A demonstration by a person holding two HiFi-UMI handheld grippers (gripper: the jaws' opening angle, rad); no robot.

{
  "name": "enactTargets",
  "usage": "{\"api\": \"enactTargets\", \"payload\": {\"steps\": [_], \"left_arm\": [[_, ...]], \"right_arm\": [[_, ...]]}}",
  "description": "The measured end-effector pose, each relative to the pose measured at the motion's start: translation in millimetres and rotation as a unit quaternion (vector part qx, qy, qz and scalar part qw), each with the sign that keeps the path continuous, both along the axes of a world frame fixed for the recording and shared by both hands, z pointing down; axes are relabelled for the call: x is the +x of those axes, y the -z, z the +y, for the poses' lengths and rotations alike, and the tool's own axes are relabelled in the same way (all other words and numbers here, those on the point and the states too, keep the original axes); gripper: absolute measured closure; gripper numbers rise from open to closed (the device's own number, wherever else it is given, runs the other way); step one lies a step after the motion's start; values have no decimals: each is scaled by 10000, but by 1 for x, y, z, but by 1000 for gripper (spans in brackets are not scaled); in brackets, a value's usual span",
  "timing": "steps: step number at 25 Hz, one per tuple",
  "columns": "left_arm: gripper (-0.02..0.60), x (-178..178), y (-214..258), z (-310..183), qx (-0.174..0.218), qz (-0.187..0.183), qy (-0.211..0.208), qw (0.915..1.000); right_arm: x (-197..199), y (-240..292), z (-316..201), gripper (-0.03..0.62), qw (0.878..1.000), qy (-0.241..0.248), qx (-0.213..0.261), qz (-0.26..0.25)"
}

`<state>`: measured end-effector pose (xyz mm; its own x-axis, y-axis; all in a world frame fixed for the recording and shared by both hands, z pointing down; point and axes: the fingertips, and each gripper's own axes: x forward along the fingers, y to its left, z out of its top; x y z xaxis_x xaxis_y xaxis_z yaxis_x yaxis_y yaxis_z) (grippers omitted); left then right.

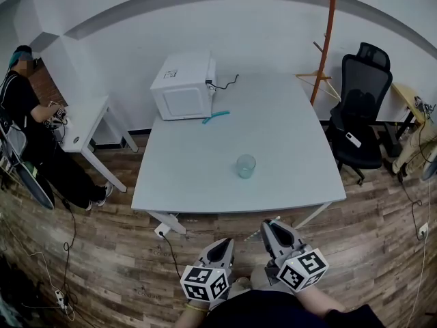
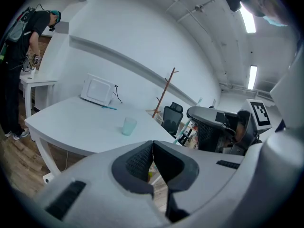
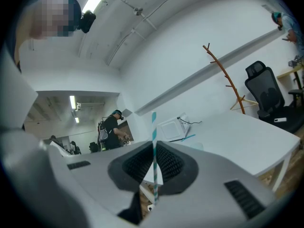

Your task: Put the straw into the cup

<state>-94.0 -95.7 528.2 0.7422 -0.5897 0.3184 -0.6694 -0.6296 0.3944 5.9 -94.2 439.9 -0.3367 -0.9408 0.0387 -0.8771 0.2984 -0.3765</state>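
**Head view:** A white table (image 1: 273, 142) is filling the middle of the scene. A small translucent cup (image 1: 246, 165), pale blue-green, is standing upright on it, toward the near edge. At the far side a white microwave (image 1: 183, 85) is sitting, and a loose teal straw (image 1: 215, 117) is lying flat just beside it. The left gripper (image 1: 224, 243) and the right gripper (image 1: 268, 224) are hovering side by side below the table's near edge, well apart from the cup. A black office chair (image 1: 362, 108) is standing at the right.

**Left gripper view:** The left gripper's jaws are pressing together with nothing between them. Beyond them the cup is showing on the table. At the right, the striped straw (image 2: 186, 129) is sticking out of the right gripper.

**Right gripper view:** The right gripper's jaws are clamping the striped straw at its middle. The straw is thin, banded in teal and white, and is standing upright, reaching above and below the pads. Behind it, the microwave and the loose teal straw are sitting on the table, and a wooden coat stand (image 3: 228, 82) is rising against the wall.
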Motion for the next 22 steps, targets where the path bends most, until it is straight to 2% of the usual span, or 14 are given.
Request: {"api": "enactTargets", "payload": {"steps": [7,22], "left_arm": [[561,11,-3,-21,-69,0,-55,10000],[561,39,3,-101,-50,-85,43,9999]], "right_arm": [[18,1,-23,554,9999,-162,-25,1],[49,1,-105,554,10000,-9,-89,35]]}}
